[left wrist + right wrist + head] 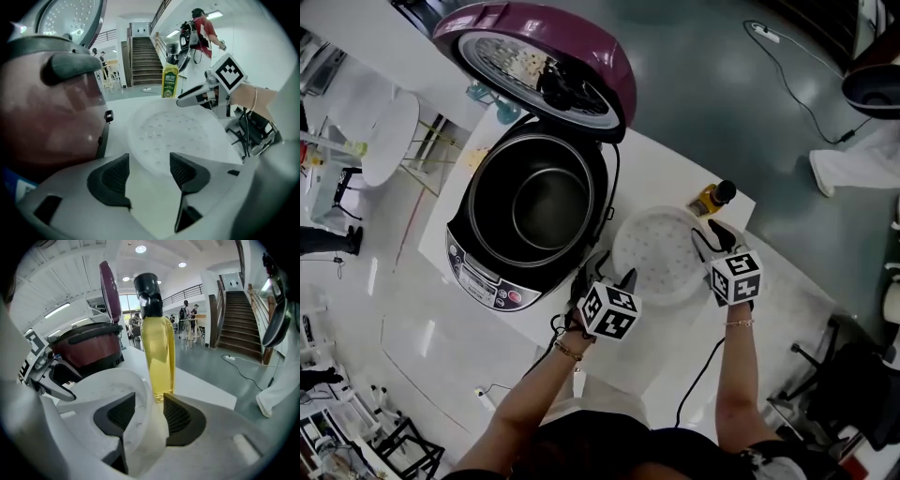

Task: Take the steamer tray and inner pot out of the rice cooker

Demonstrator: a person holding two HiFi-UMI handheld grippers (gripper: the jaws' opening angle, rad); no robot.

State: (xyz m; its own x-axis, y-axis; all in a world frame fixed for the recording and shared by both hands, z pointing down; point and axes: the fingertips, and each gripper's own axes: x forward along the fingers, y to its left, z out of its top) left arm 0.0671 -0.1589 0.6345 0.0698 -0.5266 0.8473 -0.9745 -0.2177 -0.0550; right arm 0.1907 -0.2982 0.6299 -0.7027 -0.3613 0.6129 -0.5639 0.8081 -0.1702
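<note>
Two containers on the white table (675, 169): the open rice cooker (487, 267) holds the inner pot (546, 208) (dark, empty); the steamer tray (661, 248) lies empty just beside it. Left gripper (614, 272), jaws half apart, grips nothing at the tray's rim; right gripper (712, 239), jaws part-open, loosely straddles the opposite rim, a yellow bottle (712, 197) just beyond, near the table edge

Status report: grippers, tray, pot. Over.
Left gripper open at near edge of tray; right gripper open, tray rim between jaws. Tray on table beside cooker; pot still inside. Only a bottle beside tray; pot unobstructed.
</note>
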